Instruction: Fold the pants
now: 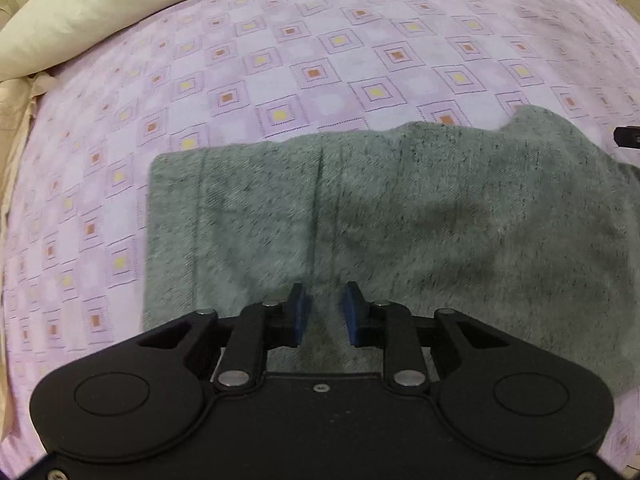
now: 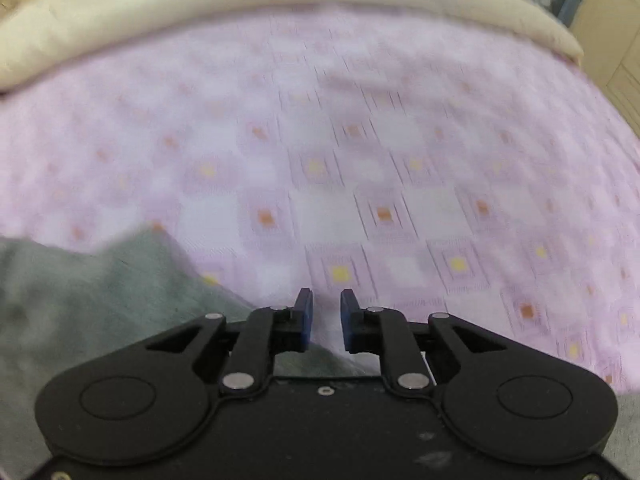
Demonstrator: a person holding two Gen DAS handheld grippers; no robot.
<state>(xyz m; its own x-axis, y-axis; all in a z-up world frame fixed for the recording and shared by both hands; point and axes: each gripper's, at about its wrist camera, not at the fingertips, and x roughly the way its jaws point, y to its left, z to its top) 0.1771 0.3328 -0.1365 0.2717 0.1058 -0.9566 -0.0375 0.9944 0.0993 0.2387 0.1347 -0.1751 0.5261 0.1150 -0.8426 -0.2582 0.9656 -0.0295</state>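
The grey pants (image 1: pixel 400 216) lie folded into a broad rectangle on the purple checked bedsheet (image 1: pixel 320 60). My left gripper (image 1: pixel 326 304) hovers over their near edge, open with a narrow gap and nothing between the blue pads. In the right wrist view the pants (image 2: pixel 92 292) show at lower left, with a raised corner. My right gripper (image 2: pixel 326 312) is open with a narrow gap and empty, over the sheet (image 2: pixel 360 160) just past the pants' right edge. A dark tip of the right gripper (image 1: pixel 628 136) shows at the right edge of the left wrist view.
A cream duvet (image 1: pixel 100 12) is bunched along the far side of the bed; it also shows in the right wrist view (image 2: pixel 240 12). Beige bedding (image 1: pixel 12 128) hangs at the left edge. Cabinet fronts (image 2: pixel 616 52) stand beyond the bed's right side.
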